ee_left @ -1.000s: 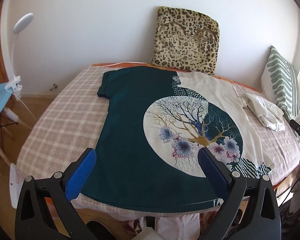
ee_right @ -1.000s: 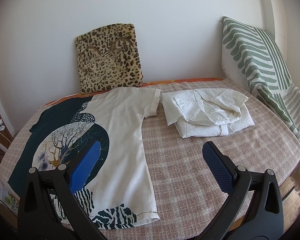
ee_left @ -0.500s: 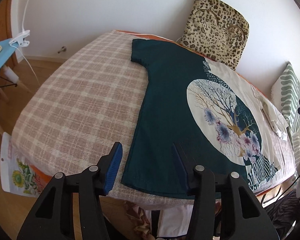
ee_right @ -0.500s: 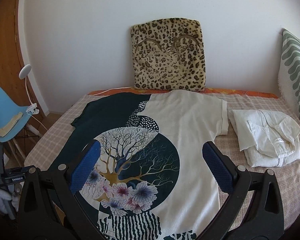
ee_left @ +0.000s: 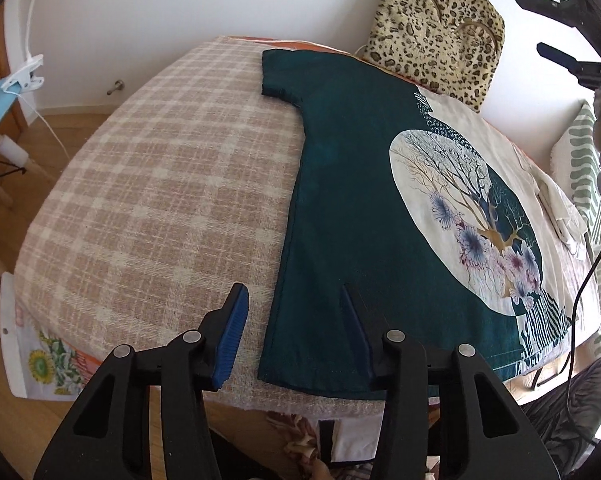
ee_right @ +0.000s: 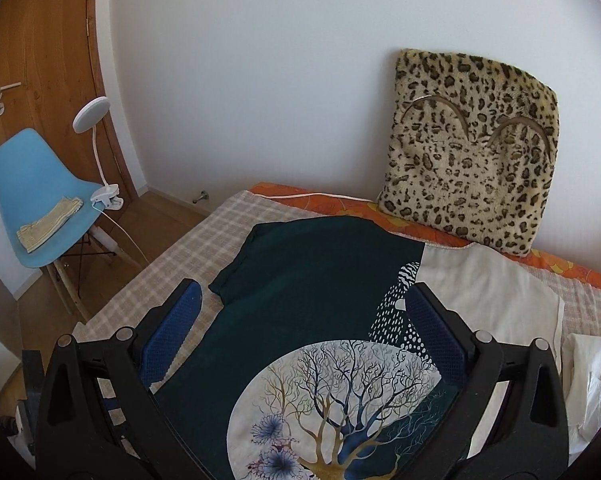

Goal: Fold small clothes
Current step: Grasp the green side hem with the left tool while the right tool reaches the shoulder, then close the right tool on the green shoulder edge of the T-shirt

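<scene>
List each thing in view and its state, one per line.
T-shirt: spread flat, unfolded.
White garment: folded, beside the T-shirt.
Left claw: has just been closing, astride the T-shirt's bottom corner, not yet pinching.
Right claw: open above the T-shirt.
Door: shut.

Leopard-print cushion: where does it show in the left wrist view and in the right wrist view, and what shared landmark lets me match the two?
Left wrist view: the leopard-print cushion sits at the top right, against the white wall, past the far end of the T-shirt.
Right wrist view: the cushion fills the right of centre, leaning on the wall.
Shared landmark: the T-shirt's round tree print.
</scene>
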